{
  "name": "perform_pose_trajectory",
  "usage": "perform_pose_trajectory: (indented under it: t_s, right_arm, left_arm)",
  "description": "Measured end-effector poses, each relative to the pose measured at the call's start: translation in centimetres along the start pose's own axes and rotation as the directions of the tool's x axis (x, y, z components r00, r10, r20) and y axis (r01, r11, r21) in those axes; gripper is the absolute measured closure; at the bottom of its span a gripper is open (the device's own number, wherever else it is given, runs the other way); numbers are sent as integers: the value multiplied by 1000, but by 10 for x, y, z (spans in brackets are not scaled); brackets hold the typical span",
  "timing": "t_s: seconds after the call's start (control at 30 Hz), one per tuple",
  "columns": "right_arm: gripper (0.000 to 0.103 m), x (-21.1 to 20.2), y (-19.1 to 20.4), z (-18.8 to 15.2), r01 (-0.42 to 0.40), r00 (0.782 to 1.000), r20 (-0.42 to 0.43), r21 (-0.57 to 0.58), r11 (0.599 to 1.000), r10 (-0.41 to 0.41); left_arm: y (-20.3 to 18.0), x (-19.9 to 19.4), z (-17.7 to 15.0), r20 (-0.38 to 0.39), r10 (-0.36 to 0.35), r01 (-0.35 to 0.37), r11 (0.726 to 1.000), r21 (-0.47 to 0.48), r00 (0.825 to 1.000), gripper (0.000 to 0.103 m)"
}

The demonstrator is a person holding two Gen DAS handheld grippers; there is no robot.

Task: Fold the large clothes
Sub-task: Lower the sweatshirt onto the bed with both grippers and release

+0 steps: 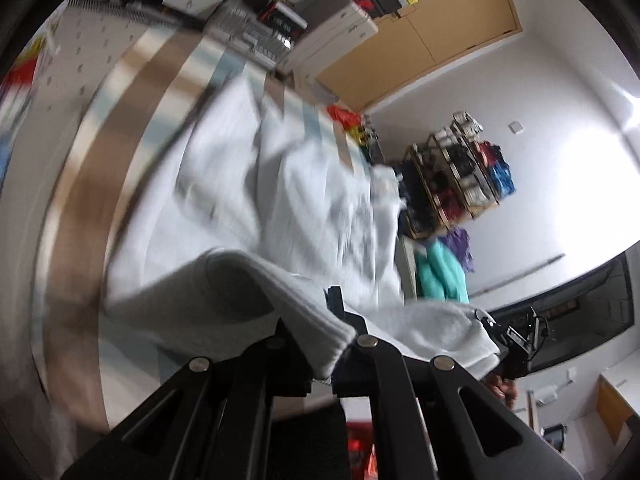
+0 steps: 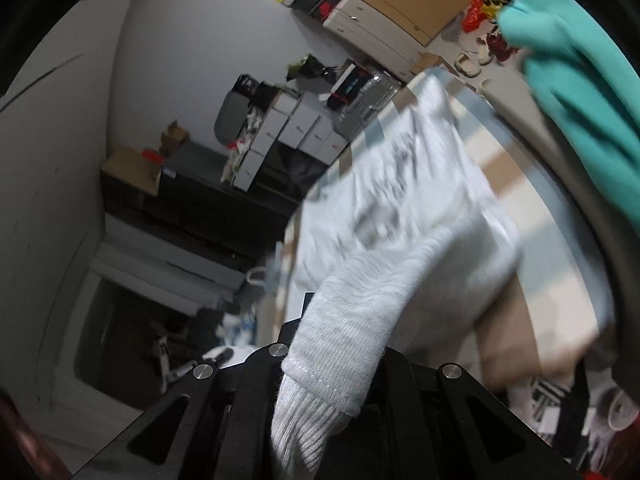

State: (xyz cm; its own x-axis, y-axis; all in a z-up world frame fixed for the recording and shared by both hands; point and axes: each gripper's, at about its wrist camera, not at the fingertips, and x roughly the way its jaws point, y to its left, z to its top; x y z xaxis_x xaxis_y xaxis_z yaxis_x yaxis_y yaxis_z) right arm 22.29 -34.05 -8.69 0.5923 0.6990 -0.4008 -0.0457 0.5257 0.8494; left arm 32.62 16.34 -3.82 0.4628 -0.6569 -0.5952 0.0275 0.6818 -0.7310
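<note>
Above striped bed [image 1: 120, 168]: white sweater [image 1: 280, 184] lifted by ribbed hem. Left gripper [image 1: 320, 344] and right gripper [image 2: 332, 364] both clamped on hem, likely spreading garment for fold.

No text, label or number is legible anywhere — motion blur smears everything.
</note>
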Motion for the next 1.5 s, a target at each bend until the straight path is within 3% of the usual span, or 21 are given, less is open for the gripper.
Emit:
perform_pose_trajectory:
  t_s: [0.13,0.27,0.47,0.53,0.57,0.6,0.63,0.7,0.77,0.83,0.93,1.0,1.1,1.2,1.23,1.27,1.3,1.33,1.37,1.43,1.5]
  right_arm:
    - [92,42,3,83,38,999,-32,163,986,-33]
    - [92,90,-17,151,102,995,-45,286,953,-94]
    - [89,164,-76,216,163,987,-62,408,898,-151]
    - [82,180,-104,225,173,985,-57,454,874,-165]
    - [67,184,-115,227,163,986,-48,474,866,-159]
    - [45,184,-126,230,151,986,-17,480,864,-163]
    - [37,181,-129,233,148,985,12,472,869,-175]
    - [30,166,-137,237,115,979,104,439,891,-177]
    - [23,158,-138,233,137,973,121,374,917,-195]
    - [22,157,-129,225,176,974,88,298,938,-210]
    - [20,160,-104,209,291,955,26,113,950,-296]
    - [19,162,-84,201,384,923,8,-54,922,-384]
    - [14,175,-63,194,544,832,50,-266,796,-552]
    - [14,198,-65,193,579,786,25,-382,720,-618]
    - [14,213,-70,192,589,762,-9,-405,699,-647]
    - [18,220,-76,192,588,753,-32,-415,694,-657]
    - [36,227,-80,191,578,750,-58,-426,696,-659]
    - [53,232,-82,188,557,755,-83,-442,703,-651]
    - [74,234,-78,185,526,773,-85,-468,710,-629]
    - [80,224,-66,179,529,788,2,-514,675,-616]
    - [88,213,-64,178,538,798,44,-501,678,-601]
  left_arm:
    - [-29,29,87,-6,51,-50,998,40,999,102]
    - [-23,71,161,-29,86,-86,996,-3,996,102]
    - [38,137,207,-40,113,-118,981,-155,993,101]
    - [66,162,216,-87,125,-142,963,-228,988,101]
    - [72,171,223,-99,130,-151,956,-249,987,101]
    - [83,180,224,-118,128,-155,951,-266,985,101]
    - [88,182,224,-121,122,-151,950,-272,985,101]
    - [95,185,222,-127,131,-162,948,-274,983,89]
    - [92,179,220,-134,139,-167,957,-238,981,30]
    - [84,167,221,-122,120,-144,968,-207,985,25]
    - [72,138,215,-84,204,-214,966,-143,975,22]
    - [73,131,208,-104,247,-257,961,-99,963,21]
    - [86,130,187,-173,318,-329,943,-39,932,21]
    - [104,144,160,-268,368,-379,925,11,890,21]
    - [107,149,155,-294,351,-361,932,22,889,21]
    - [110,155,148,-311,354,-360,932,37,882,21]
    - [115,161,139,-325,387,-388,919,63,863,23]
    - [118,164,135,-332,402,-399,914,79,854,31]
    - [114,161,133,-295,404,-391,914,105,866,44]
    - [111,159,133,-305,366,-353,930,99,879,73]
    - [109,156,134,-284,392,-378,920,105,875,79]
